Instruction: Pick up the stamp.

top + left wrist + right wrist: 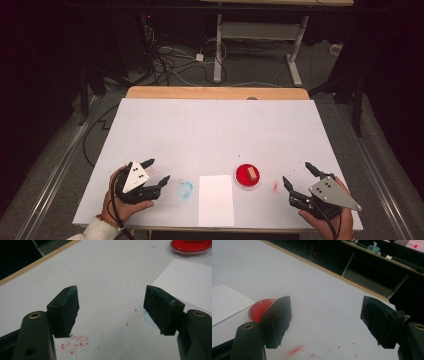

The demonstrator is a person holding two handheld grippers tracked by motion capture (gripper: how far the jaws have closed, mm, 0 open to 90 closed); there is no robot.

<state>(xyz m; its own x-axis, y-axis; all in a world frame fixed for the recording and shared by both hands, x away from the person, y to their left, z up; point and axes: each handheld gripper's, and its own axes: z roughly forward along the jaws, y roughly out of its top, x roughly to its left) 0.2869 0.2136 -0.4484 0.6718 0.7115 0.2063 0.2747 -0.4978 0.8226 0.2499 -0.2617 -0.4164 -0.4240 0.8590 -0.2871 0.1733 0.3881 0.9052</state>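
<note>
Wooden stamp upright in the red ink pad, just right of the white paper sheet, near the table's front edge. Between the two tongs, nearer the right gripper, well apart from the left gripper. Both sets of jaws spread wide, pinching nothing. Best approached from the right, jaws lowered squarely either side of the block, closed gently, lifted straight up to avoid smearing ink or dragging the pad.
</note>
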